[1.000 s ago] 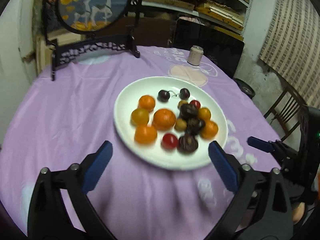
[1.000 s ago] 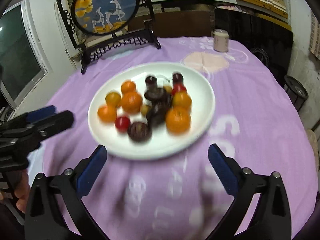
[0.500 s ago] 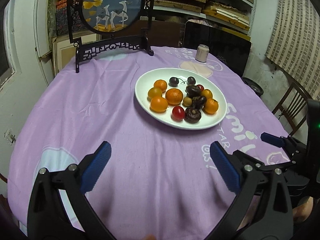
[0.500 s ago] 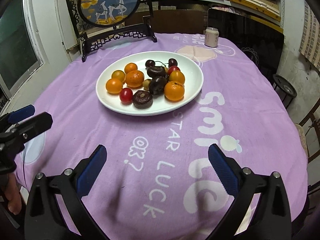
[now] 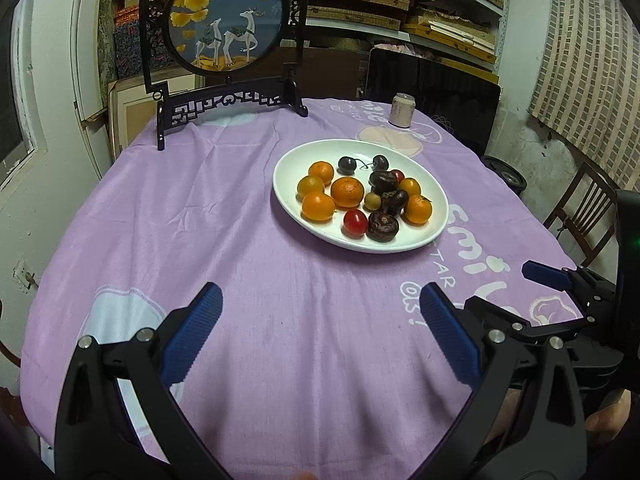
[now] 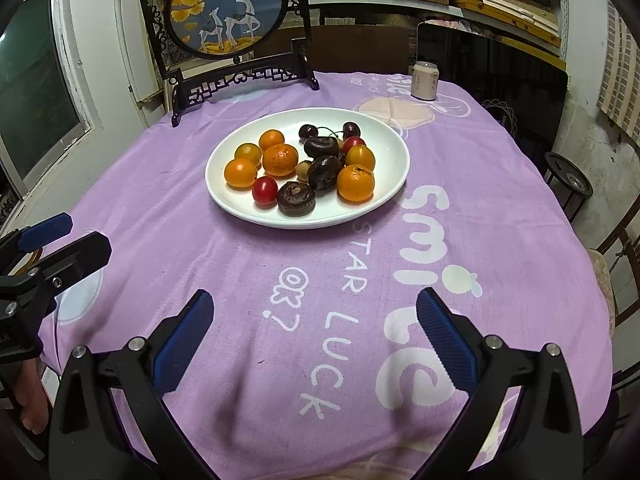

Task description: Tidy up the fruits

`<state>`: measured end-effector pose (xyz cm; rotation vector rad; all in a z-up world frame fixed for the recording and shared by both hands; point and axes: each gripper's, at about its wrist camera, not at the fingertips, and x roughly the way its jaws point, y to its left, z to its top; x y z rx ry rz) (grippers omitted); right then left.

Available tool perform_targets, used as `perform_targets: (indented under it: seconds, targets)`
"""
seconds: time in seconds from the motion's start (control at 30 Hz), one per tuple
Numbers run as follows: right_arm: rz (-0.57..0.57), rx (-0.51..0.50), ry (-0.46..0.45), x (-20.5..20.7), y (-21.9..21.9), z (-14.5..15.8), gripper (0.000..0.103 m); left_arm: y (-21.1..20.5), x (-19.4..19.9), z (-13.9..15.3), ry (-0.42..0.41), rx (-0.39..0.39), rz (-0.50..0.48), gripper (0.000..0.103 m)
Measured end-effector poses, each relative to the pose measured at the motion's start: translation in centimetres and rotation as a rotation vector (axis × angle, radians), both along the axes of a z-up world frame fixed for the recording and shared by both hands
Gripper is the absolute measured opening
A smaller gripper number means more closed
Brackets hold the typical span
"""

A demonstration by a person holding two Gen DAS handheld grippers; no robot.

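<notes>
A: Left gripper point(image 5: 318, 334)?
B: Fingers spread wide, nothing between them, over bare cloth point(image 5: 200, 220), well short of the plate point(image 5: 288, 164).
A: Right gripper point(image 6: 314, 330)?
B: Same: released, empty, on the near side of the plate, over the "LUCK" print.
A: Fruit?
B: All on the plate: oranges point(image 6: 280, 159), cherries point(image 6: 308, 131), a red tomato point(image 6: 265, 190), dark fruits point(image 6: 296, 198) clustered mid-plate. Can point(image 6: 425, 80) and framed screen point(image 6: 228, 12) sit beyond the plate.

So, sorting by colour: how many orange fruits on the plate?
6 orange fruits: four clustered on the plate's left, two on its right; others may hide behind dark fruits.
</notes>
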<state>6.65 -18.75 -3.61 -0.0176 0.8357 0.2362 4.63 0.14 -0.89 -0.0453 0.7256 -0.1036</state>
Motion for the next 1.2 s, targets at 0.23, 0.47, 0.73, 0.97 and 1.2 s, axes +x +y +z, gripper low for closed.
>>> perform_targets:
  seconds: [0.23,0.47,0.73,0.97,1.2]
  targets:
    - [0.002,0.01,0.009,0.12,-0.11,-0.15,0.101,-0.19,-0.17,0.13,-0.004,0.015,0.006,0.101]
    - [0.0,0.018,0.009,0.13,-0.27,-0.22,0.101,-0.14,0.04,0.26,-0.008,0.021,0.01,0.101]
    - [0.004,0.017,0.011,0.08,-0.25,-0.19,0.101,0.18,0.24,0.1,0.011,0.008,0.02,0.101]
    - [0.007,0.016,0.011,-0.13,0.03,-0.12,0.101,0.3,0.18,0.07,0.016,0.005,0.024,0.101]
    - [0.007,0.017,0.011,-0.07,-0.05,-0.13,0.101,0.38,0.18,0.0,0.018,0.001,0.022,0.101]
